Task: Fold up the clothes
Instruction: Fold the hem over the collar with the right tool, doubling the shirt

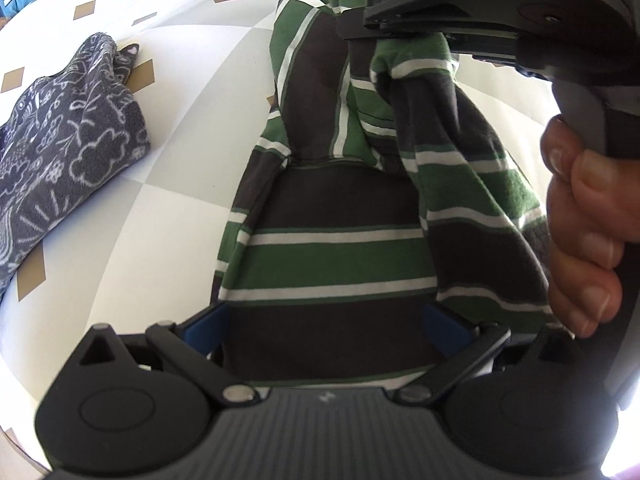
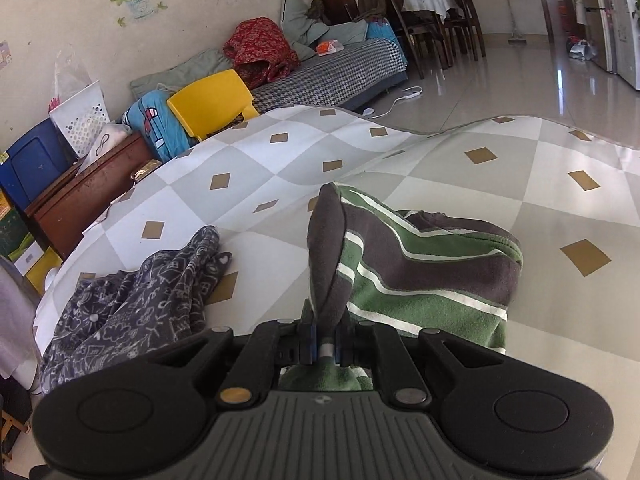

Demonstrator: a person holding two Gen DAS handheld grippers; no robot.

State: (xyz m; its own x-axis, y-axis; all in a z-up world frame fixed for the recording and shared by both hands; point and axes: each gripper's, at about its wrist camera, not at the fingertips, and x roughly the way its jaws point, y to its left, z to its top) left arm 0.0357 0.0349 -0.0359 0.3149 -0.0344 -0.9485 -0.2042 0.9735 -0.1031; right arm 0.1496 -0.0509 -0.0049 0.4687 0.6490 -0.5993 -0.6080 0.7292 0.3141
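Note:
A green, grey and white striped garment lies partly on the checked mat, with its upper part lifted. My right gripper is shut on a bunched fold of the striped garment. In the left wrist view the right gripper holds that fold up above the rest of the cloth. My left gripper points steeply down over the garment's near end. Its blue pads stand wide apart on either side of the cloth and do not pinch it.
A dark grey garment with white drawings lies crumpled on the mat to the left, also seen beside the striped garment. A person's hand grips the right gripper's handle. A yellow chair, boxes and a sofa stand beyond the mat.

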